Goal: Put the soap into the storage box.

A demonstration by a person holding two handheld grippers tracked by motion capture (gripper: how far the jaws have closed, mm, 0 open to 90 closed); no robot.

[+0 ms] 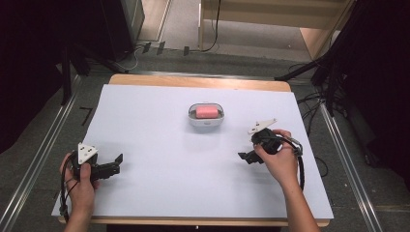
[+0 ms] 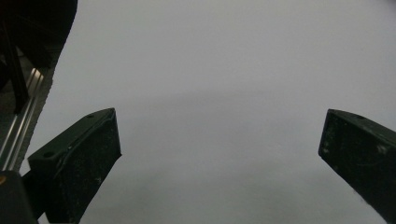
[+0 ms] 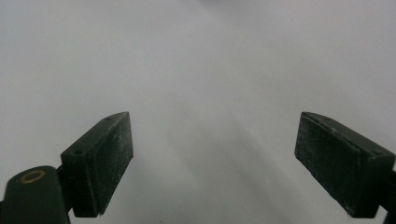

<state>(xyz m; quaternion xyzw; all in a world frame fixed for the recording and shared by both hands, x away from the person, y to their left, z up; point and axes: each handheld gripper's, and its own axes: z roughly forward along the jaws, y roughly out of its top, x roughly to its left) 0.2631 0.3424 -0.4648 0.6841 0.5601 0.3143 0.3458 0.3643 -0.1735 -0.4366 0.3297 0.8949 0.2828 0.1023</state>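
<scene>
A small white oval dish sits at the middle back of the white table sheet, with a pink block lying in it. My left gripper rests low at the front left, held in a hand, its jaws wide apart over bare sheet. My right gripper is at the right, in front of the dish and to its right, pointing left. Its jaws stand open with nothing between them. Both black fingers hover over plain white sheet.
The sheet covers a wooden table whose edge shows at the back. Metal rails run along the floor on both sides. Cables and dark stands lie beyond the table's right back corner.
</scene>
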